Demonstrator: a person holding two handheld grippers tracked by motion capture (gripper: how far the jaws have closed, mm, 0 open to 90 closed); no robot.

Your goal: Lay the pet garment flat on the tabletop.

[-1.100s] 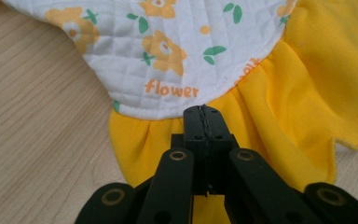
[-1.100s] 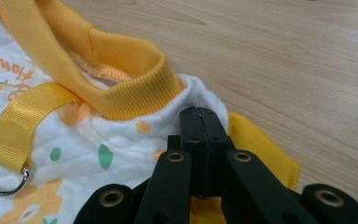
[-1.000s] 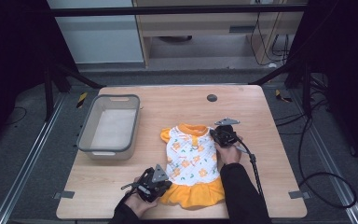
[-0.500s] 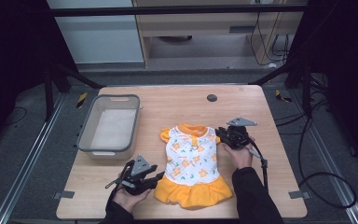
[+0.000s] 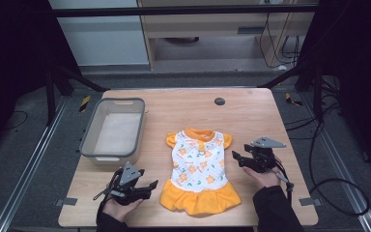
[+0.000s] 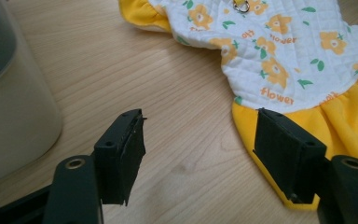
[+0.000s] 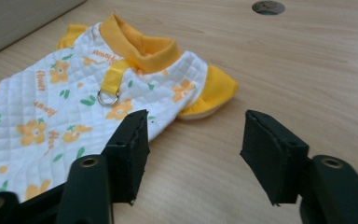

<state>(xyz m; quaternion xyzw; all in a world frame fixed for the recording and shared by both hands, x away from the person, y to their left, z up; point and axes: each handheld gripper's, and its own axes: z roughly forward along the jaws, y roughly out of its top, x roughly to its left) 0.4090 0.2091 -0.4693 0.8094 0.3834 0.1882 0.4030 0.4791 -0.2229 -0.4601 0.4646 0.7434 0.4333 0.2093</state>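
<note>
Here, at the far left, we saw a grey bin point(image 5: 112, 131) standing on the wooden table point(image 5: 251, 113). Next came our left gripper point(image 5: 145, 186), jaws spread and holding nothing, just beside the orange skirt hem of the little dress point(image 5: 199, 169). The dress lay flat in the middle of the table, collar away from us. Our right gripper point(image 5: 237, 158) hovered near the sleeve, likewise released and empty.
</note>
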